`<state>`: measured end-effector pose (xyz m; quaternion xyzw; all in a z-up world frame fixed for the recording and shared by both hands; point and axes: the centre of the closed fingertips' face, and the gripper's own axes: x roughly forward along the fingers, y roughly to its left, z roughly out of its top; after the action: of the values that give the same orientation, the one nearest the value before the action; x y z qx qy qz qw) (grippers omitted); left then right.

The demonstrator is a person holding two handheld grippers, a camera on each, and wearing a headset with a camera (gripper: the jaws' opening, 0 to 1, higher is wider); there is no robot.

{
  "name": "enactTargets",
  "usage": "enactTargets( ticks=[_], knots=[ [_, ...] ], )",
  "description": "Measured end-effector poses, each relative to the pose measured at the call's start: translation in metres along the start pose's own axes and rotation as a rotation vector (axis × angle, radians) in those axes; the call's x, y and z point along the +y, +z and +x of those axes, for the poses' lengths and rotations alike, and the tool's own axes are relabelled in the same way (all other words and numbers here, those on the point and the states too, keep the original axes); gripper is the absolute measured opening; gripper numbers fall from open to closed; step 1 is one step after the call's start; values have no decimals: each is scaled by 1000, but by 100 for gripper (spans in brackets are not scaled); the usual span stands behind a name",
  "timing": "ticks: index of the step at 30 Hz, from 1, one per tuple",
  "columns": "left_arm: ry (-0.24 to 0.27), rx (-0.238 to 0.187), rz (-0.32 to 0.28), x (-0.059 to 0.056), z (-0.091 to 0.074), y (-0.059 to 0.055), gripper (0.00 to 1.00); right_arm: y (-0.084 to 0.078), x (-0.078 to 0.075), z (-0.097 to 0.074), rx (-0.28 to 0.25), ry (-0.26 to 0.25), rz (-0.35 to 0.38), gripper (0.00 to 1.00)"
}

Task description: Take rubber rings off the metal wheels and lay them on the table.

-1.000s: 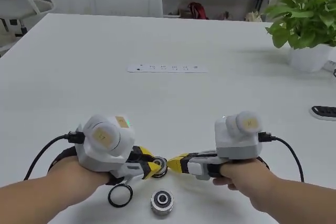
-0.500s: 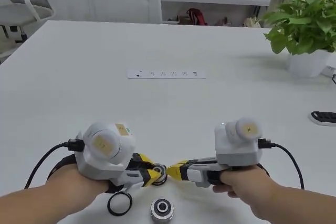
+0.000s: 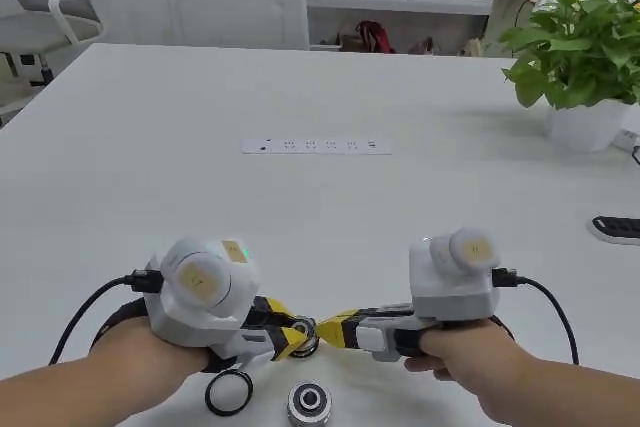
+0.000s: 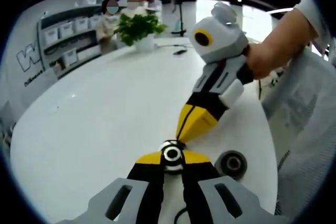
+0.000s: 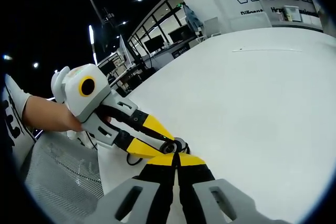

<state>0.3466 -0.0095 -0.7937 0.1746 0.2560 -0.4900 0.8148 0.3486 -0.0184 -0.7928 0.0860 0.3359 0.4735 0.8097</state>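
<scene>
Step in hand: stripping the ring from the held wheel (image 4: 172, 152). The left gripper (image 4: 173, 159) has its jaws closed on that wheel from both sides, with the wheel's face toward its camera. The right gripper (image 5: 177, 159) meets the held wheel tip-on from the opposite side, jaws drawn to a thin slit. Whether rubber is pinched in that slit: cannot tell.

Progress, as judged: one loose ring (image 3: 229, 392) lies flat on the table (image 3: 200, 197), near the held wheel on the left gripper's side. A second wheel (image 3: 309, 402) lies near the held wheel, toward the person. Ringed or bare: cannot tell.

The next move probably calls for a sure nip on the rubber edge, then a pull away from the held wheel against a firm left grip. Thin rubber may slip out.

Views: the left gripper view gives the held wheel's face and bore. The right gripper view gives it edge-on, half hidden behind yellow tips. The head view adds the loose ring
</scene>
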Motion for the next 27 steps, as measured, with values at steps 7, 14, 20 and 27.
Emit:
enactTargets(
  ticks=[7,14,20,27],
  knots=[
    [-2,5,2,0,0,0,12,1,1,1,-1,9,-3,0],
    [-3,7,3,0,0,0,12,1,2,0,-4,13,-3,0],
    [-1,8,2,0,0,0,12,1,3,0,-3,15,-6,0],
    [0,9,2,0,0,0,12,2,6,0,-2,19,-11,0]
  ],
)
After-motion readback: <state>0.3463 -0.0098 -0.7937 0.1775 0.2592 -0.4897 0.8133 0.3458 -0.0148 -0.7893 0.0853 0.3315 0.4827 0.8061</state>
